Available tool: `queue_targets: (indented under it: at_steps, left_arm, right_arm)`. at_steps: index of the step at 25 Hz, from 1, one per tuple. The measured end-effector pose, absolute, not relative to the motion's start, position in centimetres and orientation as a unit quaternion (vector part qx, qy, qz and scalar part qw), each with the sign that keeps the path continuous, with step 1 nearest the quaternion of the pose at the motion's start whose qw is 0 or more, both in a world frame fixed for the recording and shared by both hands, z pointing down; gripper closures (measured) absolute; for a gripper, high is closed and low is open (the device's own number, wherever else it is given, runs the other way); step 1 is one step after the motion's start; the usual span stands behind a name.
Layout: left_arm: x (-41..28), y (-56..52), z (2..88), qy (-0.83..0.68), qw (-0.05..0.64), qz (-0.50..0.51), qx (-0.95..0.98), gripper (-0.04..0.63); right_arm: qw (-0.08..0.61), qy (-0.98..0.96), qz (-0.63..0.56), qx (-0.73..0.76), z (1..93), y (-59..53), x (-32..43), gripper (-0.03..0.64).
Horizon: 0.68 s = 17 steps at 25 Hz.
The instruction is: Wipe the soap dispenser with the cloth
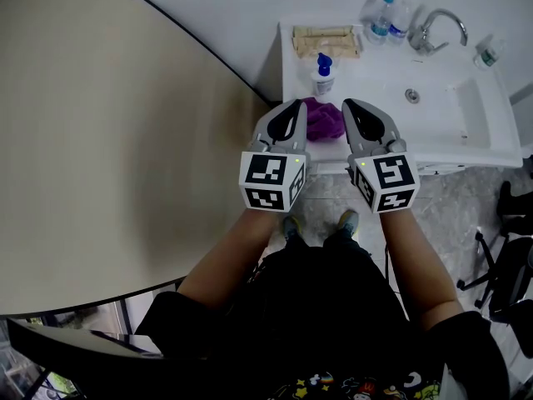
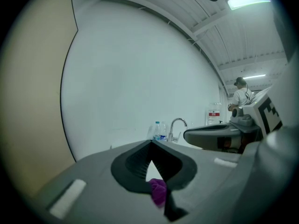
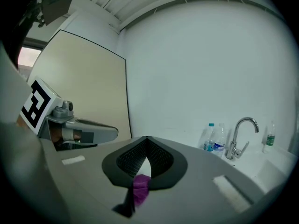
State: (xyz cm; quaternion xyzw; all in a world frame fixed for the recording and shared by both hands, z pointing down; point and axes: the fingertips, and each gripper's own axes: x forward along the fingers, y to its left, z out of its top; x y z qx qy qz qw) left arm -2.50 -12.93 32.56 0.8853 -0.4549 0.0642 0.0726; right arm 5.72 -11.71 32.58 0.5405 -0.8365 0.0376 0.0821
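i hold both claws at frame centre. left gripper (image 1: 297, 108) and right gripper (image 1: 350, 107) are pinched tip to tip, holding nothing. crumpled purple cloth (image 1: 323, 120) lies between them on the white sink counter (image 1: 466, 144); the white soap dispenser with blue pump (image 1: 323, 74) stands just above it.

- Ahead of me, a white sink (image 1: 433, 133) with a chrome faucet (image 1: 435, 28).
- Two water bottles (image 1: 385, 17) just beside that faucet.
- Black chairs (image 1: 510, 265) off to my right.

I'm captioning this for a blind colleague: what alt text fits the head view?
From above, a person holds the left tool and the right tool side by side at the front edge of a white sink counter. A purple cloth lies between their tips, with a blue-pump soap dispenser just behind it.
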Motion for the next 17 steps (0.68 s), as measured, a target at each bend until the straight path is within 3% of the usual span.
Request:
queue_targets:
  at_steps: [17]
  left_arm:
    - [-2.5, -13.2, 33.1, -0.457, 0.079, 0.063, 0.884, 0.594]
  right_arm:
    - [0.103, -0.832, 0.065, 0.541, 35.3, -12.1, 5.8, 0.594]
